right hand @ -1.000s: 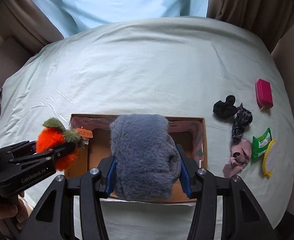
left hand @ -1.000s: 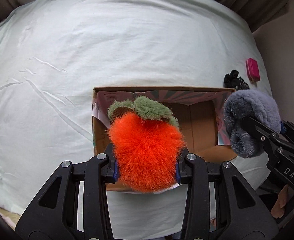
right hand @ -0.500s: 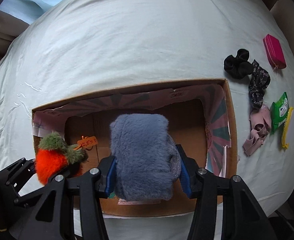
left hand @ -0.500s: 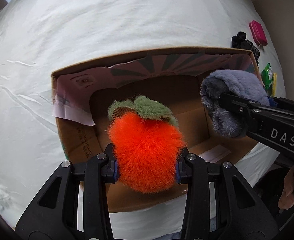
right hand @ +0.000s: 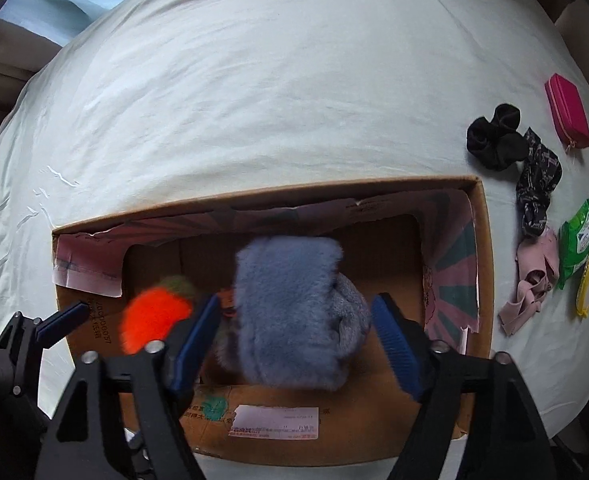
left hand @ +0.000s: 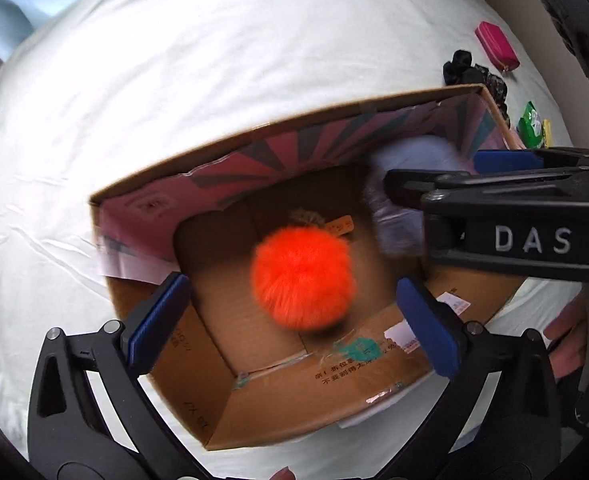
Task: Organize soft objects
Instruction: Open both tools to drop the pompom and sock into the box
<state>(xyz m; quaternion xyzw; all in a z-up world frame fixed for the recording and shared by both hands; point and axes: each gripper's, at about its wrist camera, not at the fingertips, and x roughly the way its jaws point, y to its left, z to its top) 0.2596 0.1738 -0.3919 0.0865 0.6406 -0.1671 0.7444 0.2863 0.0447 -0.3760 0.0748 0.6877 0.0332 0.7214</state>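
With both my left gripper [left hand: 294, 316] and right gripper [right hand: 294, 344] just opening wide over the cardboard box [left hand: 374, 396], the orange pompom [left hand: 304, 276] and grey plush [right hand: 290, 312] drop free inside, so I lift straight up without snagging fur.

light: soft daylight, even; blur: falling plush toys [left hand: 303, 276]; edges: fisheye-bent, dark corners

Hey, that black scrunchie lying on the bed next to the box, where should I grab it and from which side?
Come straight down on the black scrunchie and pinch across one puffy lobe. It lies flat on the sheet, so there is no edge to get under, and the patterned scrunchie touches its right side, so the left lobe looks clearest.
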